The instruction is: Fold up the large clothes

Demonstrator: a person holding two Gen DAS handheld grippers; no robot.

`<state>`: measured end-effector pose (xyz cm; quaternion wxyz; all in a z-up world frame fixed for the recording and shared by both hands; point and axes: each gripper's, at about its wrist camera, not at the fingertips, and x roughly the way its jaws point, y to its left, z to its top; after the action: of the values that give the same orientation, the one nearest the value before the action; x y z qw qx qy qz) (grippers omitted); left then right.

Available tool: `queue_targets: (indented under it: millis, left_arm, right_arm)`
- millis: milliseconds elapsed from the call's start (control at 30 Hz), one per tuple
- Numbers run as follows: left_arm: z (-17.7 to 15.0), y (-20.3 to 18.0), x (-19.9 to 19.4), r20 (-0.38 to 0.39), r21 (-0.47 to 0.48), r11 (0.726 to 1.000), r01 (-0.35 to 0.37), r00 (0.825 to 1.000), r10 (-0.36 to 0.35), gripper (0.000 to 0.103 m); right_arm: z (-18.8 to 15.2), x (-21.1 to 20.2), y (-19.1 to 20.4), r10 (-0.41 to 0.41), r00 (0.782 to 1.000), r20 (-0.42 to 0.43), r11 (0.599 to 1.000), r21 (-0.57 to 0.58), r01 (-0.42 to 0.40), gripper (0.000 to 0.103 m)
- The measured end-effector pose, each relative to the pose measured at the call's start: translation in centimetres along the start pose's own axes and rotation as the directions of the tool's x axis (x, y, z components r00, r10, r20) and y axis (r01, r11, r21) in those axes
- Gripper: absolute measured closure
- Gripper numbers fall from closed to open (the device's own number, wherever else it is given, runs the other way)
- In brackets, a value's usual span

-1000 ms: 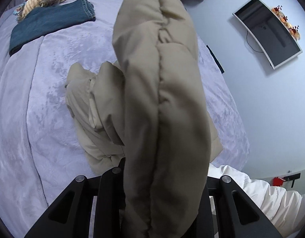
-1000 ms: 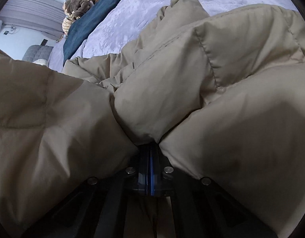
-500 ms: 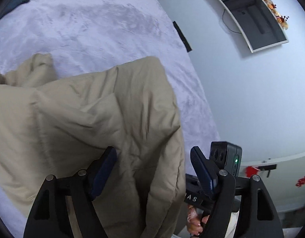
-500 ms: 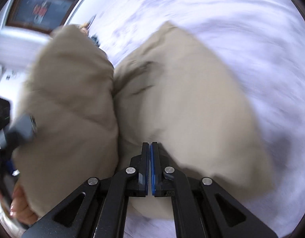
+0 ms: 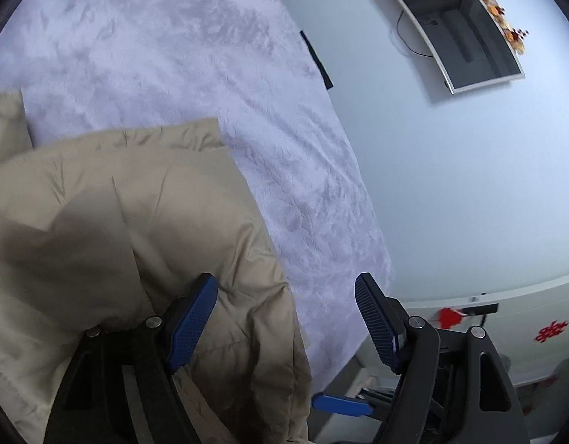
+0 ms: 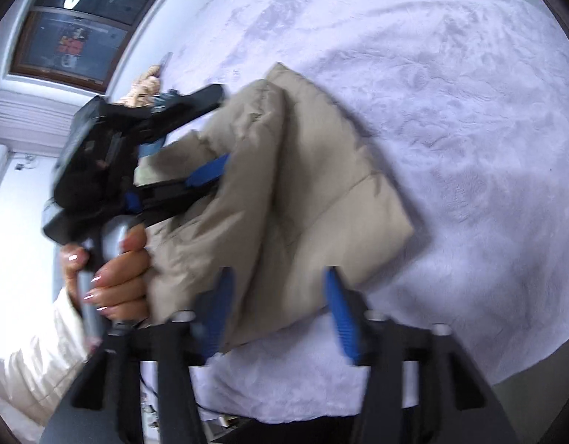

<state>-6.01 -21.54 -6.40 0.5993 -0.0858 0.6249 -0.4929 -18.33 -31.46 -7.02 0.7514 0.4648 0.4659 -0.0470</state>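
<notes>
The bed [image 5: 180, 74] carries my jacket [image 5: 118, 240], bunched in a thick fold at the near edge, close to the bed's right corner, with bare cover beyond it. Its long axis runs roughly along that edge, from my left hand [image 6: 114, 273] toward my right. The left gripper [image 5: 284, 318] is nearer: the jacket's edge lies across its left finger and between the jaws, which stand wide, pads not pressing. The right gripper [image 6: 280, 307] hangs just above the jacket's near corner, and its jaws have just been opening, with cloth loose between them. A second ago both gripped the raised jacket; now it lies dropped on the bed.
</notes>
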Motion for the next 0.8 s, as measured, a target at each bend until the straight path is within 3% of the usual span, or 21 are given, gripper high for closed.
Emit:
queue_targets:
  millis: [100, 200, 267, 333, 367, 400, 433, 533, 600, 667, 800]
  left_arm:
    - [-0.3, -2.0, -3.4, 0.087, 0.09, 0.995, -0.038, 0.996, 0.03, 0.026]
    - [-0.4, -2.6, -7.9, 0.195, 0.142, 0.985, -0.093, 0.979, 0.064, 0.026]
    - [-0.6, -1.5, -10.9, 0.273, 0.146, 0.974, -0.174, 0.953, 0.129, 0.026]
    - [-0.8, 0.5, -13.2, 0.332, 0.109, 0.955, -0.275, 0.916, 0.226, 0.026]
    - [-1.0, 2.4, -14.4, 0.343, 0.069, 0.947, -0.315, 0.898, 0.274, 0.026]
    - [-1.3, 4.3, -15.2, 0.341, 0.027, 0.942, -0.335, 0.889, 0.306, 0.026]
    - [-1.6, 6.3, -16.1, 0.339, -0.017, 0.936, -0.352, 0.879, 0.336, 0.026]
    - [-2.2, 11.1, -16.7, 0.321, -0.096, 0.897, -0.432, 0.84, 0.438, 0.026]
    - [-2.1, 13.4, -15.3, 0.295, -0.127, 0.902, -0.414, 0.852, 0.433, 0.026]
    - [-1.9, 13.8, -13.2, 0.29, -0.12, 0.903, -0.412, 0.855, 0.429, 0.026]
    - [-0.9, 12.2, -10.7, 0.297, -0.063, 0.895, -0.443, 0.847, 0.44, 0.026]
  right_arm:
    - [0.4, 0.3, 0.8, 0.057, 0.998, 0.02, 0.997, 0.041, -0.058, 0.035]
    - [2.8, 1.6, 1.4, 0.09, 0.995, 0.049, 0.993, 0.077, -0.094, 0.035]
    - [4.6, 2.8, 2.0, 0.102, 0.994, 0.036, 0.992, 0.069, -0.105, 0.035]
    - [6.4, 4.6, 2.4, 0.058, 0.998, -0.002, 0.996, 0.066, -0.057, 0.036]
    - [7.2, 5.5, 2.6, 0.038, 0.999, -0.024, 0.998, 0.053, -0.037, 0.044]
    - [7.9, 6.3, 3.1, 0.019, 0.999, -0.044, 1.0, 0.017, -0.018, 0.081]
    - [8.4, 6.9, 3.9, -0.032, 0.998, -0.052, 0.998, -0.049, 0.03, 0.095]
    - [8.4, 7.1, 5.4, -0.211, 0.977, 0.012, 0.937, -0.283, 0.206, 0.097]
    - [9.1, 8.0, 4.2, -0.296, 0.955, 0.005, 0.905, -0.317, 0.283, 0.098]
    - [9.7, 8.7, 1.8, -0.33, 0.942, -0.052, 0.913, -0.272, 0.305, 0.098]
    - [9.6, 5.5, 3.5, -0.285, 0.958, -0.011, 0.919, -0.286, 0.27, 0.092]
